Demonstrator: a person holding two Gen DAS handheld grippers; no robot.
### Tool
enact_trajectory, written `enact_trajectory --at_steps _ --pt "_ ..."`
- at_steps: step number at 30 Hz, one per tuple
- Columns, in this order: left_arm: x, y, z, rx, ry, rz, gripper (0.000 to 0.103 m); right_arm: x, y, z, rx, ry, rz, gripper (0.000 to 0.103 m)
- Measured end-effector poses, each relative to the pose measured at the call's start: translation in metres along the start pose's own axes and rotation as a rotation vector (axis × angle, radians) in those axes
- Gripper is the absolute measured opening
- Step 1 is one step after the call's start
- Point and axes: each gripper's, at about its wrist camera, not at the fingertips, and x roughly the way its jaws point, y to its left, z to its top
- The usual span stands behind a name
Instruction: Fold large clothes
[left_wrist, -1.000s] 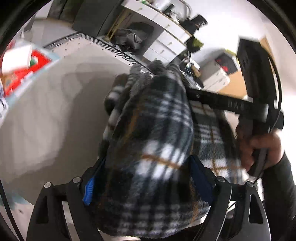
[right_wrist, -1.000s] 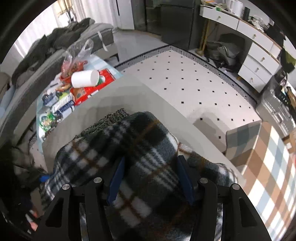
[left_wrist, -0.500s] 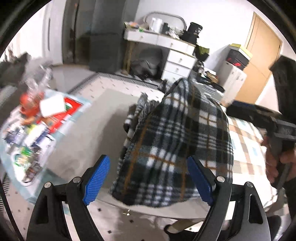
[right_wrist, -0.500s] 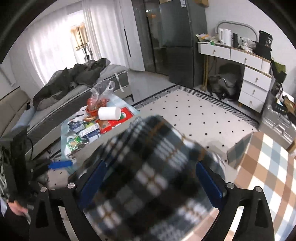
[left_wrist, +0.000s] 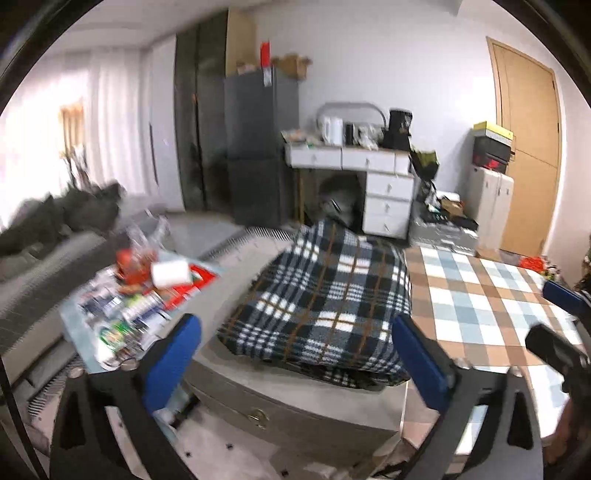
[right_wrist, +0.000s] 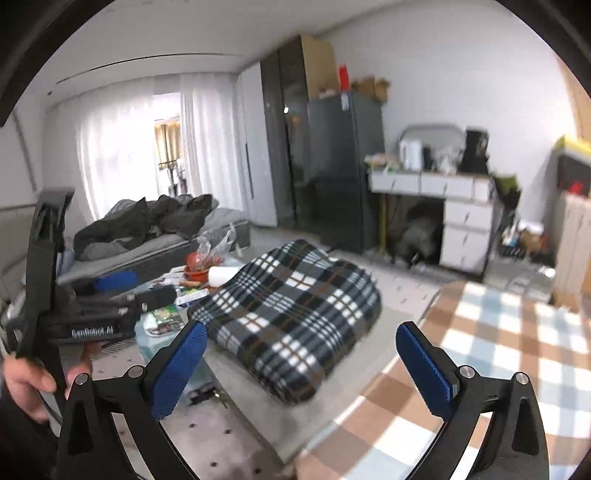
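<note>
A dark plaid fleece garment (left_wrist: 325, 306) lies folded in a thick bundle on the grey table (left_wrist: 295, 398); it also shows in the right wrist view (right_wrist: 291, 314). My left gripper (left_wrist: 295, 362) is open and empty, held back from the table's near edge, below the bundle. My right gripper (right_wrist: 301, 365) is open and empty, also drawn back from the bundle. The left gripper's body and the hand holding it (right_wrist: 66, 314) show at the left of the right wrist view.
A checked brown, blue and white cloth (left_wrist: 491, 306) covers the surface right of the bundle. A low table with snacks and a white roll (left_wrist: 136, 295) stands to the left. A sofa with dark clothes (right_wrist: 147, 229), a fridge and a white desk stand behind.
Both grippers have opened, let go of the plaid garment and pulled back and up. The garment now rests on the table as a folded bundle.
</note>
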Motion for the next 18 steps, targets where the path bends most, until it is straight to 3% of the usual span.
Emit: enact_trajectory --at_steps 5,9,18 --pt "-0.022 -0.005 -0.009 0.017 -0.075 0.005 0.102 -0.054 0.018 -0.021 -0.01 -0.086 -0.064 0.103" --pt "-0.031 -0.005 -0.012 0.0 -0.072 -0.055 0.102 -0.081 0.023 -0.032 0.027 -0.128 -0.063 0.103" --pt "-0.052 -0.014 -0.018 0.019 -0.127 -0.091 0.102 -0.117 0.038 -0.055 0.052 -0.185 -0.086 0.103"
